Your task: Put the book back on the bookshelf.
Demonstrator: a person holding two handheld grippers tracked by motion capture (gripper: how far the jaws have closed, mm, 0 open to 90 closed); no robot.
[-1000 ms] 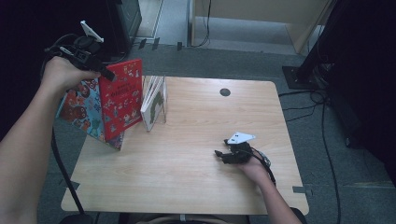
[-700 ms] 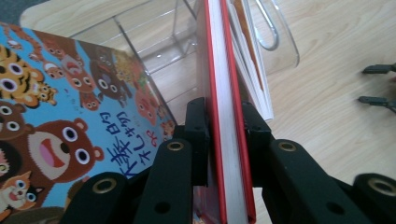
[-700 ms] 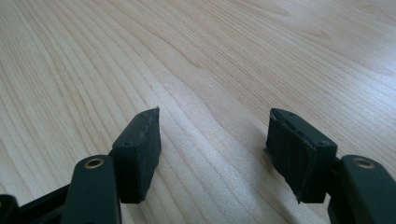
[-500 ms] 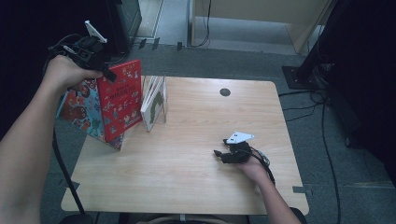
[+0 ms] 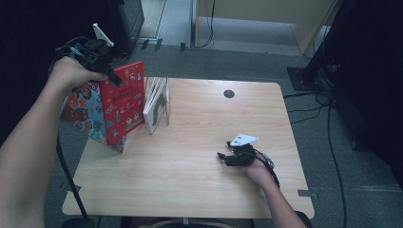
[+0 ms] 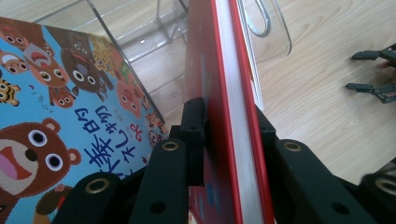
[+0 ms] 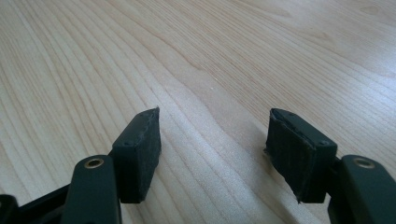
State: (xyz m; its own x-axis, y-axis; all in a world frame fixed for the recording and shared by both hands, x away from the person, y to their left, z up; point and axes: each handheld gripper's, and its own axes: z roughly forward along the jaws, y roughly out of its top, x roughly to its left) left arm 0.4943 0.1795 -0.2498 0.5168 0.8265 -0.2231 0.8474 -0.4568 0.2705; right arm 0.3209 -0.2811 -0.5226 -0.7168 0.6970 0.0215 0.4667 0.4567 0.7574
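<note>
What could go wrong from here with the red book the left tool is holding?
The left tool pinches the red book only at its top edge, so it may swing or slip. The blue bear book leaning beside it could topple. The clear rack nearby might get knocked.

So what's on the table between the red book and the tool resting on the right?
In the high view, only a clear acrylic book stand sits just right of the red book; from there to the right tool the wooden table is bare.

I saw the thin red hardcover picture book (image 5: 122, 100) standing upright at the table's left edge, front cover facing right.
</note>
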